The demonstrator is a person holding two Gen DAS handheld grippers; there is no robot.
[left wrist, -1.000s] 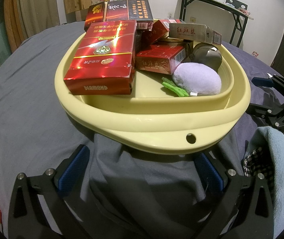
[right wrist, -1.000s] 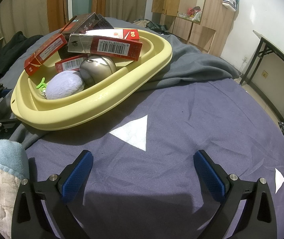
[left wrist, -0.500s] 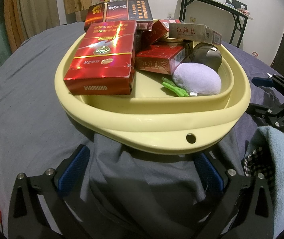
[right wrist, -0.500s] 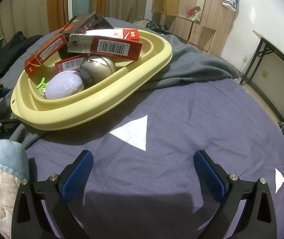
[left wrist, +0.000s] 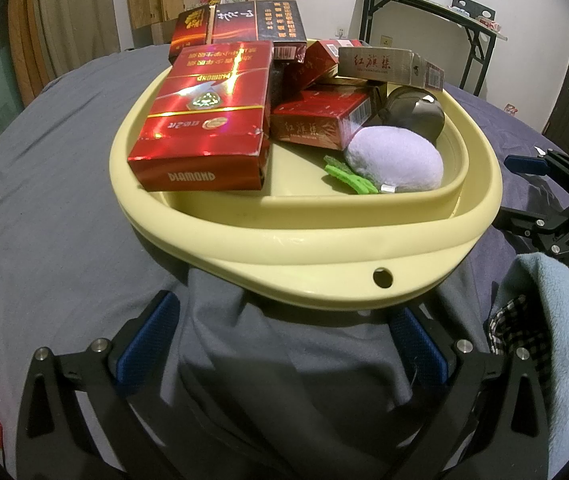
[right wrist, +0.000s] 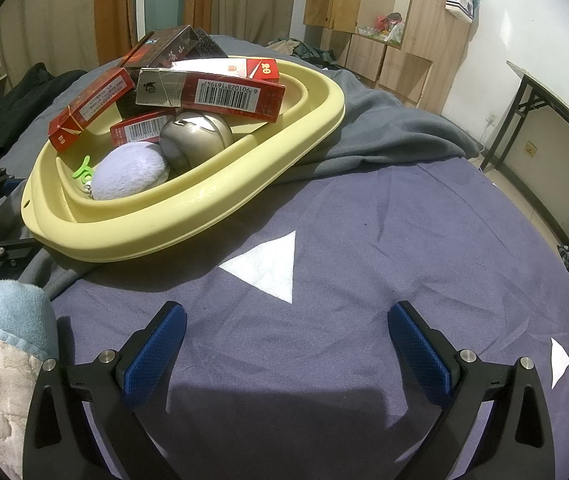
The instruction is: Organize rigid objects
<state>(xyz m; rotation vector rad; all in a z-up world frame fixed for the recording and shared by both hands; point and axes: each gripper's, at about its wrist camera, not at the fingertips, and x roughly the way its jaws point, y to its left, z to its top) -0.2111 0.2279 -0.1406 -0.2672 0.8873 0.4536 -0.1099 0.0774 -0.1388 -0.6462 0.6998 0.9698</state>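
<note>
Since everything's already piled into the yellow basin (left wrist: 304, 236), the sorting looks mostly done to me: red cartons (left wrist: 204, 120) stacked toward the far left, the purple plush pouch (left wrist: 396, 160) and a metal ball-shaped thing (right wrist: 196, 140) at the near right, probably dropped wherever there was room. The basin sits tilted on a bunched grey blanket (left wrist: 284, 360). The left gripper (left wrist: 280, 344) sits just short of its near rim, jaws wide apart and empty. The right gripper (right wrist: 284, 344) hangs over bare purple sheet (right wrist: 404, 240), also spread, basin off to its far left.
</note>
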